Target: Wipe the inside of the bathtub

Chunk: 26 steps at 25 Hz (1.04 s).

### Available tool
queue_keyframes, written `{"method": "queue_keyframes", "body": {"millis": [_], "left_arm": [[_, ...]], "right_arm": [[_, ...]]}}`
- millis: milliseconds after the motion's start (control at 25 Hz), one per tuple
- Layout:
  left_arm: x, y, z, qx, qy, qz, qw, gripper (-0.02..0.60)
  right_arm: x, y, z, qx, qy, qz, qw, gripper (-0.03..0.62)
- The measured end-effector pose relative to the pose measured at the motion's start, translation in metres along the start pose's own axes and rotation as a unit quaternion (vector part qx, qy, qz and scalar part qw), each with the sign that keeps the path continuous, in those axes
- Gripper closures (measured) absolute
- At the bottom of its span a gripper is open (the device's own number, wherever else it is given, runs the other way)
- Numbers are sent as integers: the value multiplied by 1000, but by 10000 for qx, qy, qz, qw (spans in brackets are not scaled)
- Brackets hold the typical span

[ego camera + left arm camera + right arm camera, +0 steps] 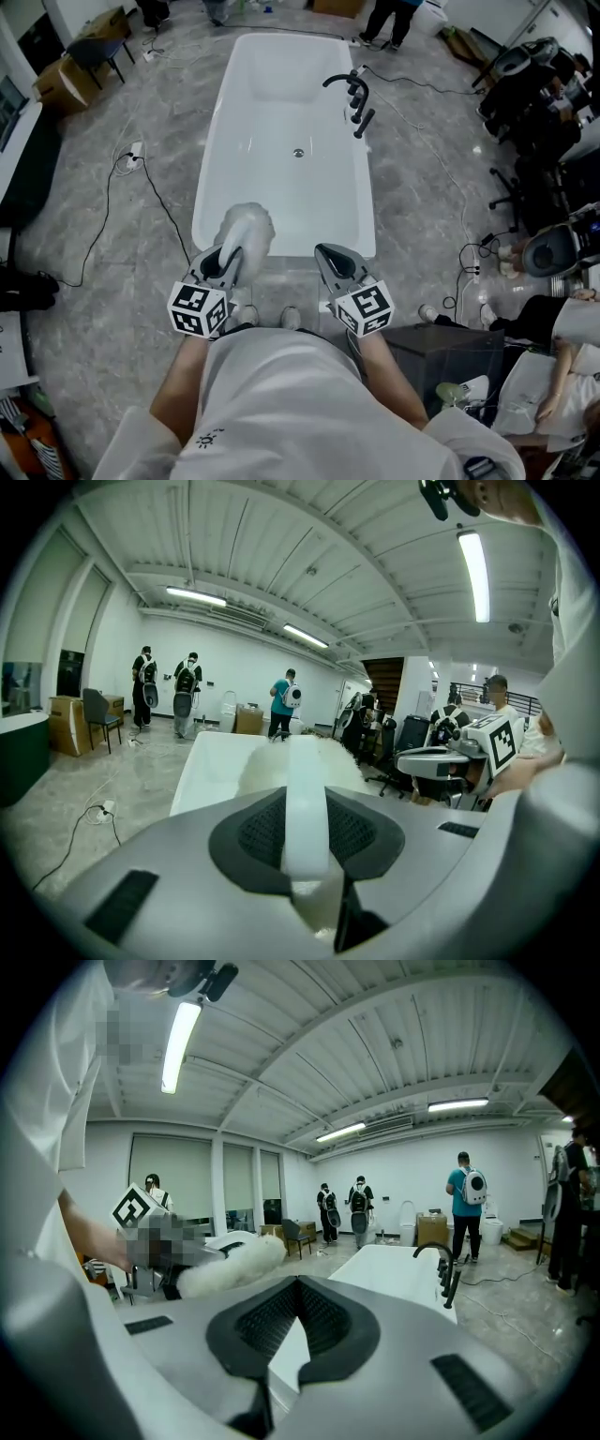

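Observation:
A white freestanding bathtub point(352, 202) lies straight ahead, with a black faucet point(354, 97) on its right rim and a drain point(299, 152) in the middle. My left gripper point(228, 257) is shut on the white handle point(306, 808) of a fluffy white duster point(247, 228). The duster's head hangs over the tub's near rim. My right gripper point(332, 255) is shut with nothing in it, level with the left one just before the near rim. In the right gripper view the duster point(230, 1265) shows at left, and the tub point(394, 1274) and faucet point(448, 1274) lie ahead.
Cables and a power strip point(134, 153) lie on the grey floor left of the tub. A dark box point(450, 352) stands at my right. Office chairs point(525, 103) crowd the right side, cardboard boxes point(58, 80) the far left. Several people stand beyond the tub's far end.

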<state>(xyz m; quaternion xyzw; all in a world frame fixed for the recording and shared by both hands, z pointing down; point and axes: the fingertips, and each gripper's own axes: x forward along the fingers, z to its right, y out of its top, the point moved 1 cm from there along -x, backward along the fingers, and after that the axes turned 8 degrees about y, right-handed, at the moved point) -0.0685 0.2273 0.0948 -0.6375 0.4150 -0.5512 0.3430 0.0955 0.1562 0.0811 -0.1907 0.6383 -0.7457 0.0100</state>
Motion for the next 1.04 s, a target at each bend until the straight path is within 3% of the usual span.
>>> {"method": "queue_keyframes", "body": {"millis": [400, 1040], "left_arm": [[-6, -7, -26, 87, -241, -6, 9997, 486], [-13, -10, -44, 146, -479, 48, 9987, 486]], "right_arm": [[1, -4, -15, 112, -433, -49, 9990, 577], [17, -7, -41, 1, -525, -184, 9985, 577]]}}
